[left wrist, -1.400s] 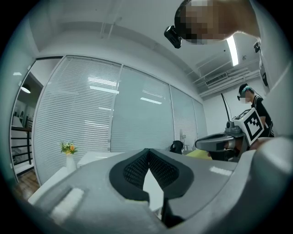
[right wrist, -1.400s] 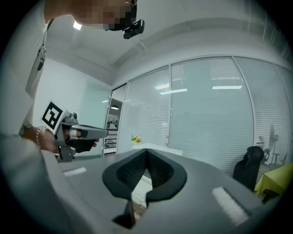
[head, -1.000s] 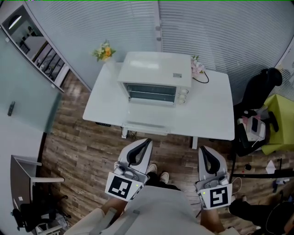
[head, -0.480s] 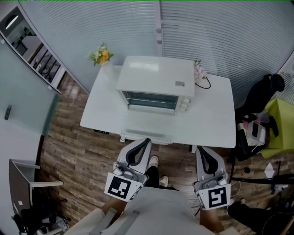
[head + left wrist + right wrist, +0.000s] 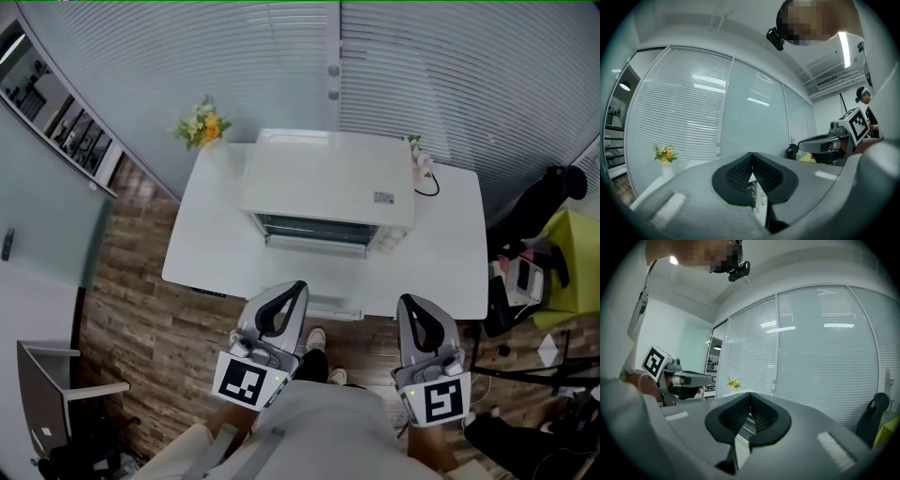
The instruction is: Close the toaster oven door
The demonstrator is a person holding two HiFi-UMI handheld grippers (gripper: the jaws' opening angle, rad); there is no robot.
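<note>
A white toaster oven (image 5: 328,183) stands on the white table (image 5: 216,239). Its dark front opening (image 5: 319,228) with a rack faces me, and the door seems folded down flat in front of it. My left gripper (image 5: 292,289) and right gripper (image 5: 410,304) are held side by side short of the table's front edge, both apart from the oven. The left gripper (image 5: 752,154) has its jaws together with nothing between them. The right gripper (image 5: 751,394) is likewise shut and empty. Each gripper view shows the other gripper off to the side.
A vase of yellow flowers (image 5: 200,125) stands at the table's back left corner, pink flowers (image 5: 421,161) and a black cable at the back right. A black chair (image 5: 561,184) and a yellow-green seat (image 5: 574,246) are to the right. Blinds line the wall behind.
Both grippers and my head have moved forward toward the table. The oven and the table's front edge now lie closer to the fingertips. The jaws stayed together.
</note>
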